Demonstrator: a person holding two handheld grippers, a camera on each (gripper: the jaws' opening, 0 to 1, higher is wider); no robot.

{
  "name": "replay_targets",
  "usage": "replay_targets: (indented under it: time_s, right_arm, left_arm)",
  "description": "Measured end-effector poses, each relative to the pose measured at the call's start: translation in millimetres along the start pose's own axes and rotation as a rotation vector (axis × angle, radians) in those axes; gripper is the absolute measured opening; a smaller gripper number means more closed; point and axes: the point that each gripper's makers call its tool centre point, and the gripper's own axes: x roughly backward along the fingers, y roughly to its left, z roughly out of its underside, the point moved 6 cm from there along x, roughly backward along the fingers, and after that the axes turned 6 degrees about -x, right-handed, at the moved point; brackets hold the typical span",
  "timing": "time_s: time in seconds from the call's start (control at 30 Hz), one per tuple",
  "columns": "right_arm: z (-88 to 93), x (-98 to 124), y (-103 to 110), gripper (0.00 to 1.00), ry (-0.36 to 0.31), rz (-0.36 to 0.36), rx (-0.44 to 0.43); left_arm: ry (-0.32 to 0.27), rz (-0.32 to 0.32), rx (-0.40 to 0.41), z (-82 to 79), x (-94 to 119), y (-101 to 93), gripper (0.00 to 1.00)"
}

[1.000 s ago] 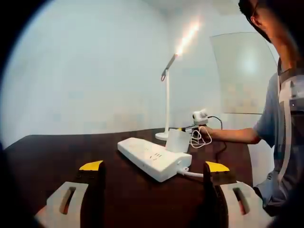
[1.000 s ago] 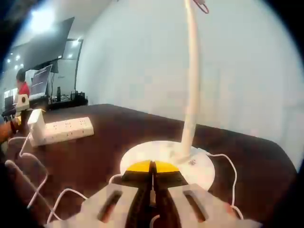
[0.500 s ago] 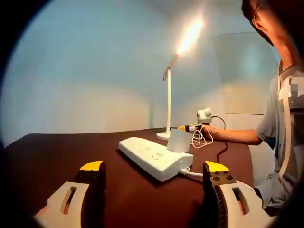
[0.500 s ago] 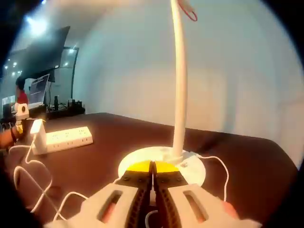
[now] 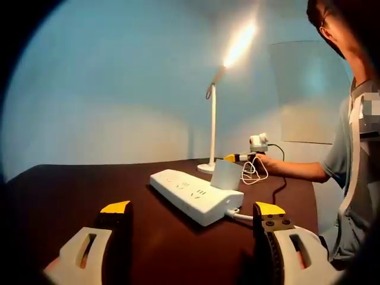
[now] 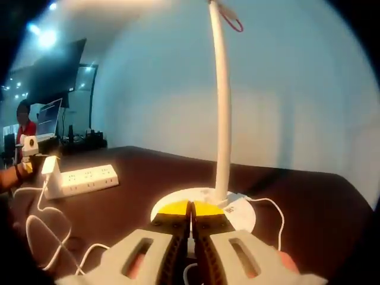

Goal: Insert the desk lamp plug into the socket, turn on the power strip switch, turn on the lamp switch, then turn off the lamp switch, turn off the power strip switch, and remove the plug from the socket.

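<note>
A white power strip (image 5: 193,195) lies on the dark table (image 5: 65,190) ahead of my left gripper (image 5: 193,209), which is open and holds nothing. The lamp's white plug adapter (image 5: 226,175) stands in the strip's near end. Behind it the white desk lamp (image 5: 212,127) is lit, its head (image 5: 238,44) glowing. My right gripper (image 6: 190,208) is shut, its yellow tips together just in front of the lamp's round base (image 6: 205,202); nothing shows between them. The lamp stem (image 6: 221,107) rises above. The strip (image 6: 83,179) and adapter (image 6: 51,172) lie at the left in the right gripper view.
A white lamp cord (image 6: 44,237) loops over the table near the right gripper, and another length (image 6: 270,209) curls right of the base. A person (image 5: 350,148) stands at the table's right edge. The right gripper (image 5: 240,157) shows near the lamp base in the left gripper view.
The scene has brightened with a warm glow from the lamp head. The right gripper's camera has drawn back a little from the base. The left gripper stays open and still.
</note>
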Motion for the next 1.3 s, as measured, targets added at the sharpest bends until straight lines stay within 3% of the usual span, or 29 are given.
replay_targets:
  time_s: [0.57,0.97,1.3]
  right_arm:
    - [-5.5,7,2,0.03,-0.028,-0.01,-0.036]
    - [0.3,10,-11,0.03,-0.024,0.007,-0.088]
    - [-3.3,13,-10,0.04,-0.063,-0.011,-0.156]
  left_arm:
    - [-0.001,-0.011,0.008,-3.4,0,-5.3,0.78]
    - [0.015,-0.022,0.019,-2.4,-2,-4.0,0.74]
    - [-0.022,-0.033,0.03,-8.4,-2,-8.5,0.79]
